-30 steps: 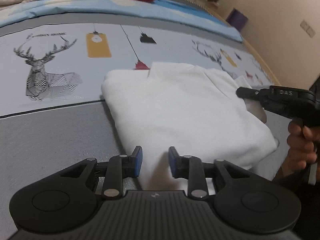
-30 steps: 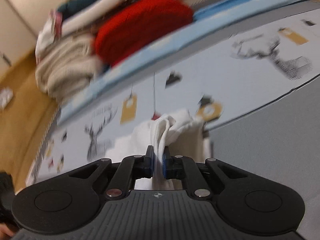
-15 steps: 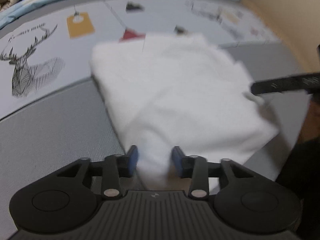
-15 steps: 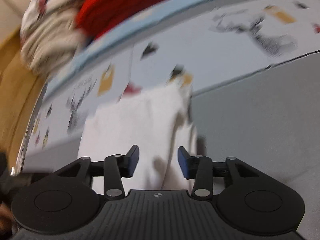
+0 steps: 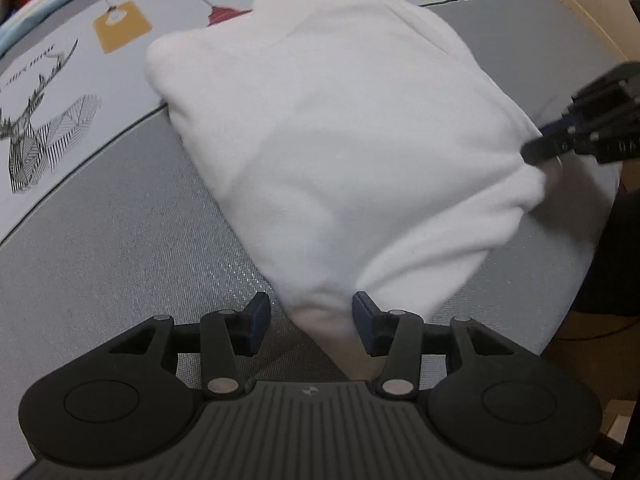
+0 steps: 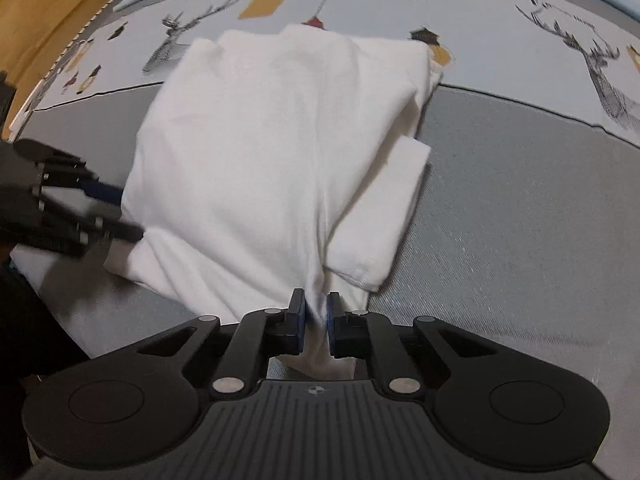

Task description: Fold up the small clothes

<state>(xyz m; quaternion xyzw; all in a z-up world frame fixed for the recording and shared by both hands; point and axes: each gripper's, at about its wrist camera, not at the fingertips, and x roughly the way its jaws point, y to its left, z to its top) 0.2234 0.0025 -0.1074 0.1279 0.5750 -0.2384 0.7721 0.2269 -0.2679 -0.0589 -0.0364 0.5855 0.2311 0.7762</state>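
The white garment [image 5: 340, 136] is soft and limp; grip its near corners. The left gripper [image 5: 312, 322] is opening around one corner; the right gripper [image 6: 316, 320] is closing, pinching the other.

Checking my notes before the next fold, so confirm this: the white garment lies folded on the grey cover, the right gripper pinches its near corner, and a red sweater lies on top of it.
Wrong on the last point. Nothing lies on top of the white garment; the right wrist view shows its upper face bare. The rest holds: it lies folded on the grey cover, and the right gripper, jaws closing, pinches its near corner.
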